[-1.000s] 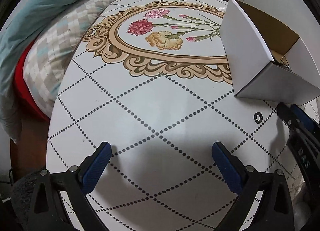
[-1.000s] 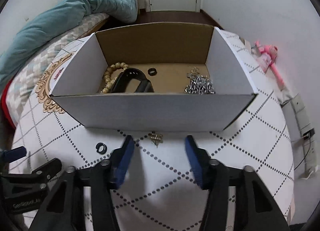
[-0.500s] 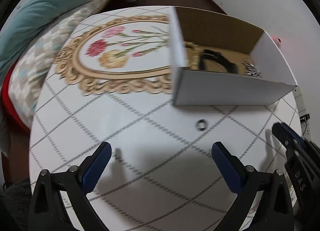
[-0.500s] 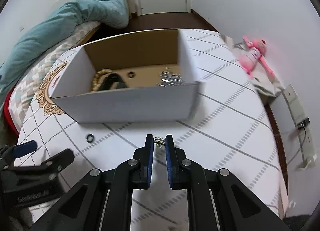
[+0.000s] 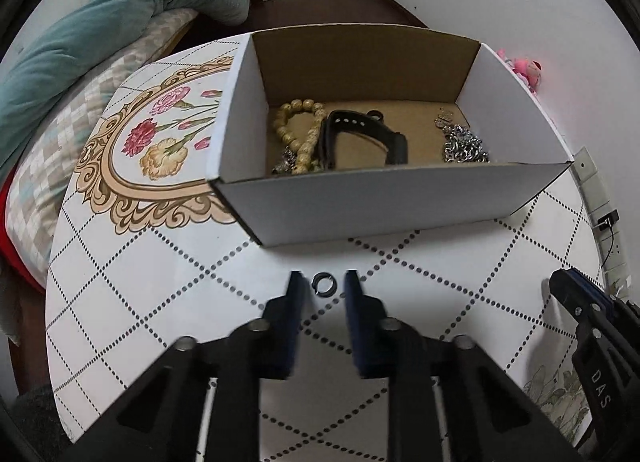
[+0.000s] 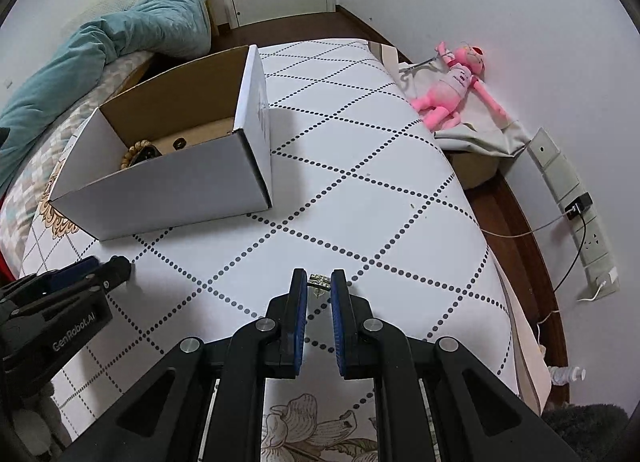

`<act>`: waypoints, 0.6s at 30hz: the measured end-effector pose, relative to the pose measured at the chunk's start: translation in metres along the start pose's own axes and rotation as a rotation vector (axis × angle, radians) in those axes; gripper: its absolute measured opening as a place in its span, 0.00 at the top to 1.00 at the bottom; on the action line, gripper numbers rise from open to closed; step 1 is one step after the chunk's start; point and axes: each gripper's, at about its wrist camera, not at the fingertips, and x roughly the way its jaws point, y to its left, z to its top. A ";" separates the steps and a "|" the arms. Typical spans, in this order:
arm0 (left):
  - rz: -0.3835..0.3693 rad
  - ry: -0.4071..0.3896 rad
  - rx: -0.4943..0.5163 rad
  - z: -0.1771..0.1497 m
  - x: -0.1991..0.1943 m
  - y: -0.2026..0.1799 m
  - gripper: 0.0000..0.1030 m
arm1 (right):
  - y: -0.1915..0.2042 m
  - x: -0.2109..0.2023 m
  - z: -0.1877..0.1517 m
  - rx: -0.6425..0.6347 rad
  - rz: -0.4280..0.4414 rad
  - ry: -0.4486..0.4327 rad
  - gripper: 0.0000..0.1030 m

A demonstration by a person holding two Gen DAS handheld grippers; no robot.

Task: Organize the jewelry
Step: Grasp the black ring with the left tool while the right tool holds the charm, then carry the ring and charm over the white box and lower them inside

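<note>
- My left gripper (image 5: 324, 282) is closing around the black ring (image 5: 320, 284), frame centre, pads not yet touching.
- My right gripper (image 6: 319, 280) pinches a sparkly earring (image 6: 319, 280) (lower centre).
- The box (image 5: 384, 201) sits above.

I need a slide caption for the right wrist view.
Right gripper pinches a small gold earring above the dotted table.

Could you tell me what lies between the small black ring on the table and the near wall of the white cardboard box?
Nothing: in the left wrist view, only bare dotted tablecloth separates the small black ring from the white cardboard box.
</note>
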 end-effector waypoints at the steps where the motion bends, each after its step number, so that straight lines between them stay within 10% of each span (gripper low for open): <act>1: -0.002 -0.002 0.000 0.001 0.000 -0.001 0.90 | 0.001 0.000 0.000 -0.003 0.000 0.000 0.88; 18: -0.033 0.011 -0.034 -0.030 -0.024 0.012 0.90 | 0.010 -0.019 -0.009 -0.029 0.046 0.001 0.88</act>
